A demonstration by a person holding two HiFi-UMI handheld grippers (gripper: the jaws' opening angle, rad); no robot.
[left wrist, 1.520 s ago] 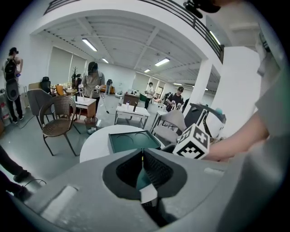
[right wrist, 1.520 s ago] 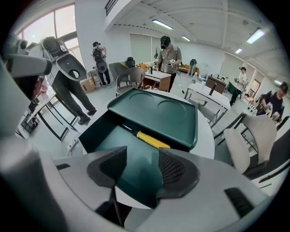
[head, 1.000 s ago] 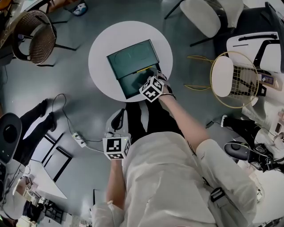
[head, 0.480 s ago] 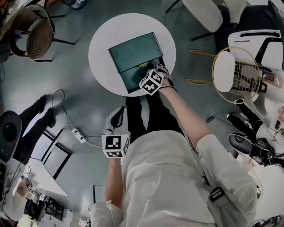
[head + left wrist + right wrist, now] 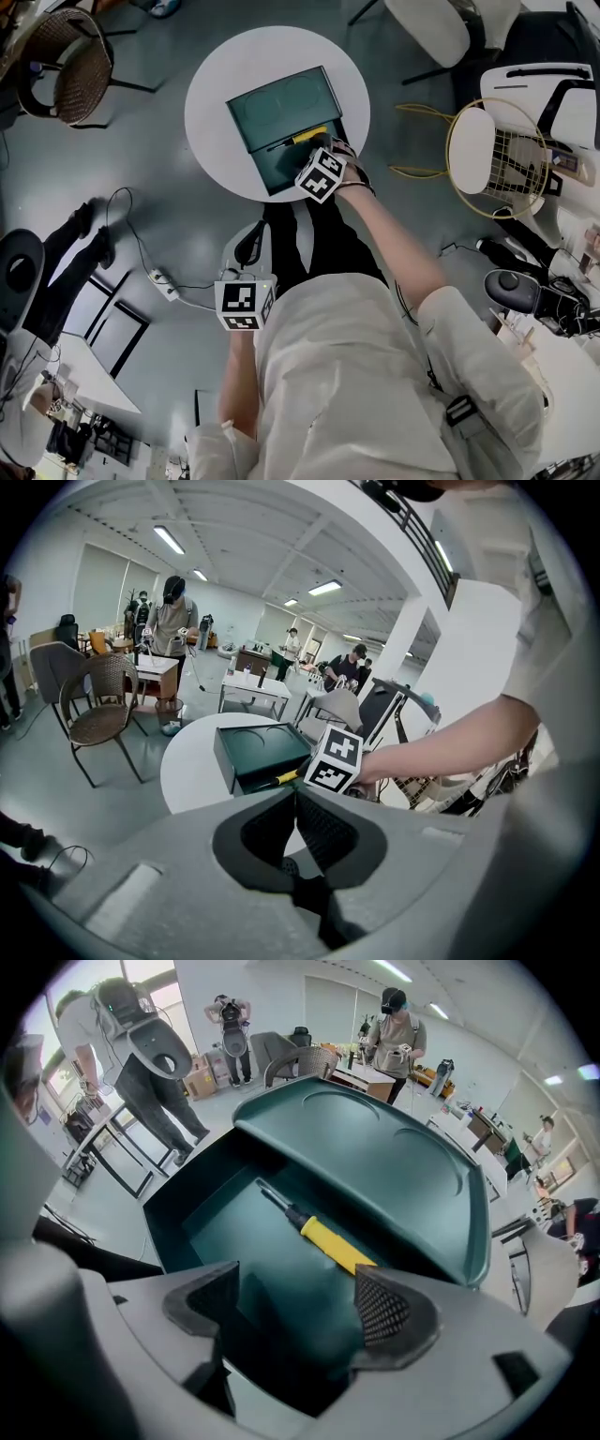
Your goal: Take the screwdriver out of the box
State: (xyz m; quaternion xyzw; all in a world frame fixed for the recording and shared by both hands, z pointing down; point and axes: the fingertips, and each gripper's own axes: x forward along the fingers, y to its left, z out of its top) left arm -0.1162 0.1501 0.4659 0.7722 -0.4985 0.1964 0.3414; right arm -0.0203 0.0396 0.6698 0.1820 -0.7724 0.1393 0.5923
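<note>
Your right gripper (image 5: 298, 1309) is easing back, jaws spread and empty, uncovering the yellow-handled screwdriver (image 5: 333, 1244) lying inside the open box (image 5: 384, 1162); the grab likely comes next. Your left gripper (image 5: 295, 801) is hanging pressed together.

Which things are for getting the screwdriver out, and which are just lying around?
For the job: screwdriver, box, right gripper with open jaws.
Just around: table, wicker chair, wire chair, left gripper, jaws together.

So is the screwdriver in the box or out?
In: the screwdriver lies flat inside the open box, beyond the open right tool.
</note>
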